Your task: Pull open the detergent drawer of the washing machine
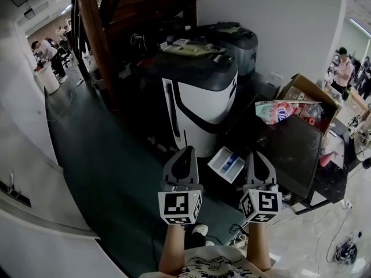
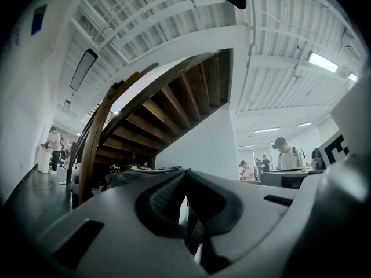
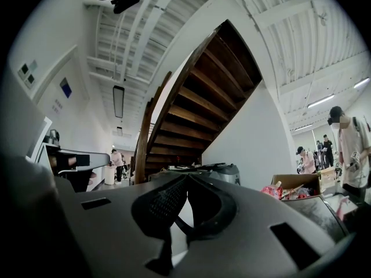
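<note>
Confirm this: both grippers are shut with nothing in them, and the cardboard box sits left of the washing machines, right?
Not quite. The head view shows the cardboard box right of the washing machines, not left. The left gripper and right gripper are indeed shut with nothing in them.

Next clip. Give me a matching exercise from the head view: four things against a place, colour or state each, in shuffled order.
Things:
1 left gripper
2 drawer
3 cardboard box
4 staircase

Place, colour or state:
a pulled out, blue inside
b shut, nothing in it
c dark wood, upper left
d at the right, flaps open

Pairs: 1-b, 2-a, 3-d, 4-c
</note>
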Motion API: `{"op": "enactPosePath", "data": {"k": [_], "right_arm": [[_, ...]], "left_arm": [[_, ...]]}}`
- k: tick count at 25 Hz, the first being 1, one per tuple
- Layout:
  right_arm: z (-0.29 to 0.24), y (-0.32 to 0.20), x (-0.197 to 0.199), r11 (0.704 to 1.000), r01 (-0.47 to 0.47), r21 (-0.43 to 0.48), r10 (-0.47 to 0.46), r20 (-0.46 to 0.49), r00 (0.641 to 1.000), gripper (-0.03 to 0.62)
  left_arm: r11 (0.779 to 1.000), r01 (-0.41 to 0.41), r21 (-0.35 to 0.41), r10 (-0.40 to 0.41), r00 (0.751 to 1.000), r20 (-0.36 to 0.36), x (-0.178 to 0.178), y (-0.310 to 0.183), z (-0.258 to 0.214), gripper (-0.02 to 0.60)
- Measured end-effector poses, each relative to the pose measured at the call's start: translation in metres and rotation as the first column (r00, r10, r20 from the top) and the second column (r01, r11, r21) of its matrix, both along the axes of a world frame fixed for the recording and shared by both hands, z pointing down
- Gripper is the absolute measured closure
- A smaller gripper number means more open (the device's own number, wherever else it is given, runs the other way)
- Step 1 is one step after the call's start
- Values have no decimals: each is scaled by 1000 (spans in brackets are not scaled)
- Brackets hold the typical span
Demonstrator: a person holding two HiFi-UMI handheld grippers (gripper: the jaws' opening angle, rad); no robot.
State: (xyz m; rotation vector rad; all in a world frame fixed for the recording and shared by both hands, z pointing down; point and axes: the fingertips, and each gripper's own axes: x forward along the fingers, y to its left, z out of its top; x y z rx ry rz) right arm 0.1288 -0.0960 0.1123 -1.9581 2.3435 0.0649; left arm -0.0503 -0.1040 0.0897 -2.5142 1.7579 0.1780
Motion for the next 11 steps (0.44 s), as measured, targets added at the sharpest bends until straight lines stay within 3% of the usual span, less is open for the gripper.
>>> {"op": "enactPosePath", "data": {"k": [11], "right_arm": [[-2,-4,2,1000,-11,-1,11,2,1000,582]], "left_arm": [[1000,-6,3,5,1000,11,0,-5,-4,568]]}}
